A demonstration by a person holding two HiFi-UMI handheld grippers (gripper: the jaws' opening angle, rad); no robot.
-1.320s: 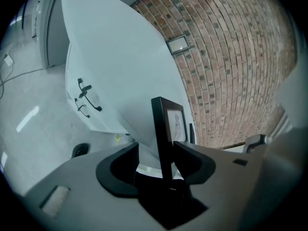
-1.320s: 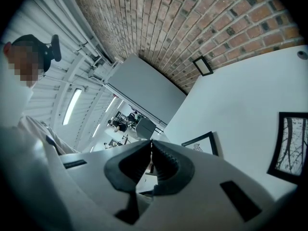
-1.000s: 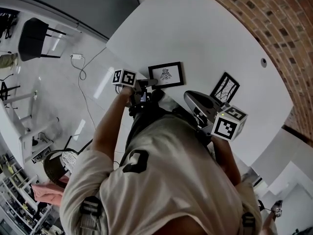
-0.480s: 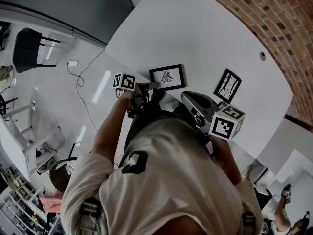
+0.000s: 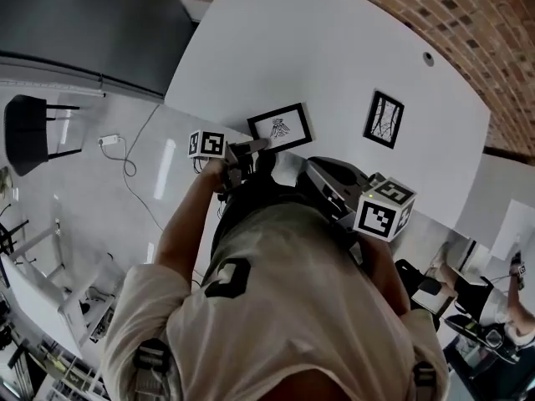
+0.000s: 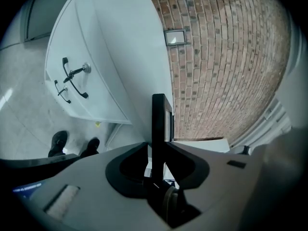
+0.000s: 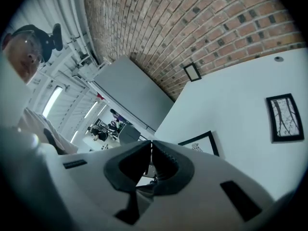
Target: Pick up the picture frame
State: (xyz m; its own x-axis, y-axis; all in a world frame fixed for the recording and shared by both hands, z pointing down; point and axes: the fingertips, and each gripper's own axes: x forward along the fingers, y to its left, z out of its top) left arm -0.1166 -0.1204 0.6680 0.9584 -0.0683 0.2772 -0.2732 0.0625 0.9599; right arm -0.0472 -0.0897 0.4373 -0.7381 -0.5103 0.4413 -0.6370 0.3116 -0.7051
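Note:
A black picture frame [image 5: 280,126] with a small drawing lies flat near the white table's [image 5: 334,48] near edge. My left gripper [image 5: 251,149] is at its near-left edge. In the left gripper view the frame [image 6: 161,124] stands edge-on between the jaws. The jaws are closing, with their tips close on either side of it. My right gripper [image 5: 316,170] hovers just right of that frame, shut with nothing in it. It looks over the frame [image 7: 202,143] across the table.
A second black frame [image 5: 384,119] with a branch drawing lies farther right on the table. A brick wall [image 7: 202,18] runs behind the table, with a small frame [image 7: 192,72] on it. Left of the table, a chair [image 5: 29,132] and a cable [image 5: 125,161] are on the floor.
The left gripper has stayed at the near frame's edge. The right gripper has drifted slightly. The head view has swung, so the table sits more to the left in it.

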